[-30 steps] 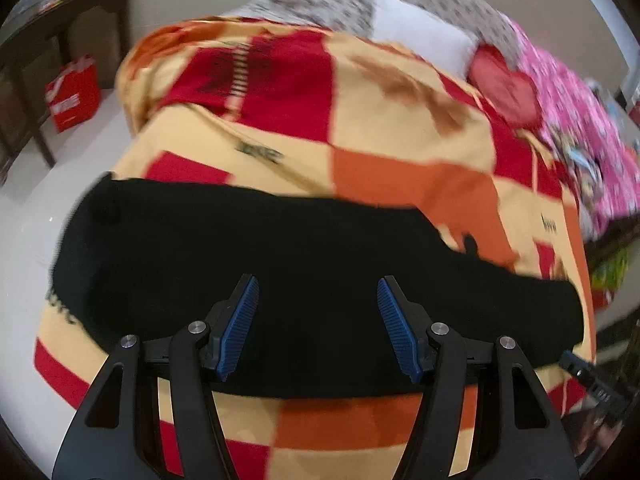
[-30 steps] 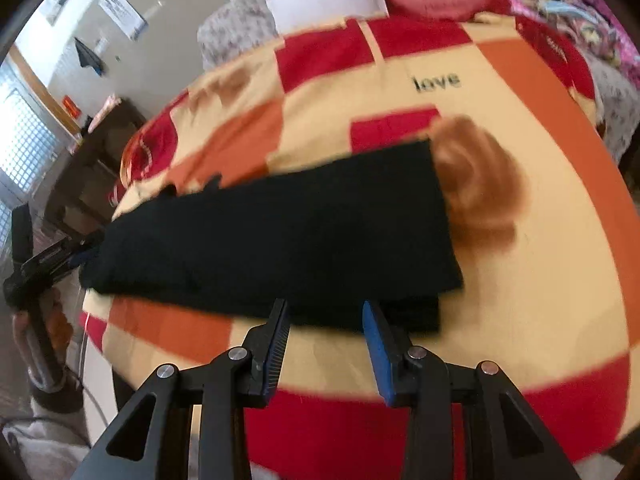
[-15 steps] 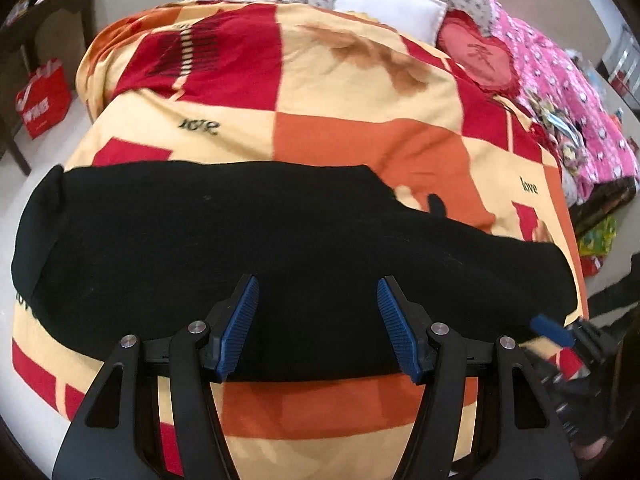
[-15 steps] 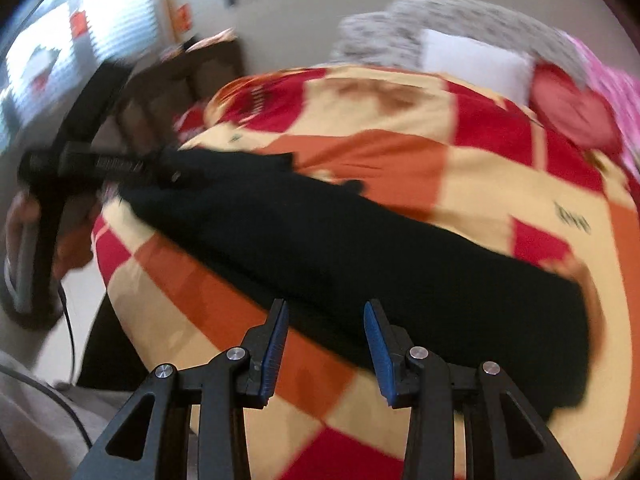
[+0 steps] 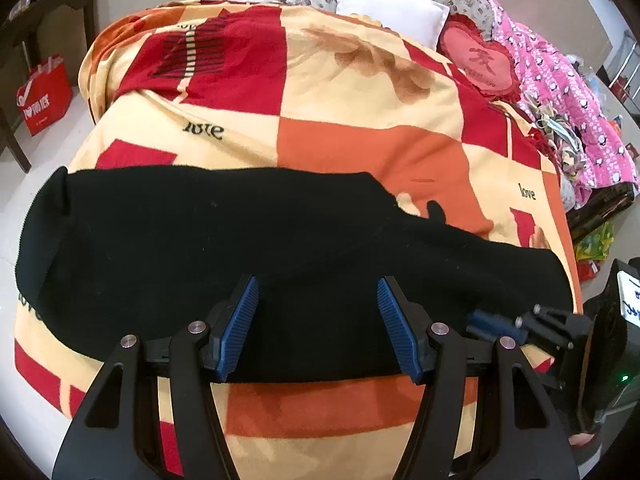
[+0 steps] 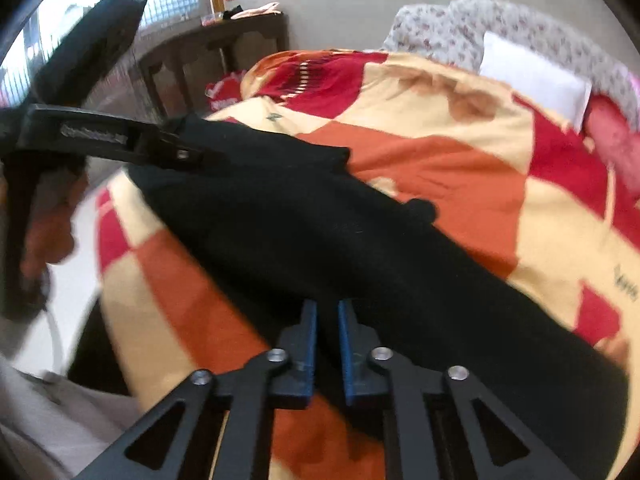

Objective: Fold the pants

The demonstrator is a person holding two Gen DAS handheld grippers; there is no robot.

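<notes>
Your left gripper (image 5: 316, 330) and right gripper (image 6: 327, 344) look alike: black skeletal frames with triangular cut-outs, silver screws at each pivot, and ribbed blue pads lining the jaws. A white label with handwriting marks the right unit's housing.

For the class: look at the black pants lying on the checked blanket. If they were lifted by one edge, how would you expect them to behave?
The black pants would probably droop, not hold shape: they follow the bed's curve and hang over its edge. They look like soft knit, so likely light and easy to pinch. On the fuzzy blanket they may drag rather than slide.
</notes>
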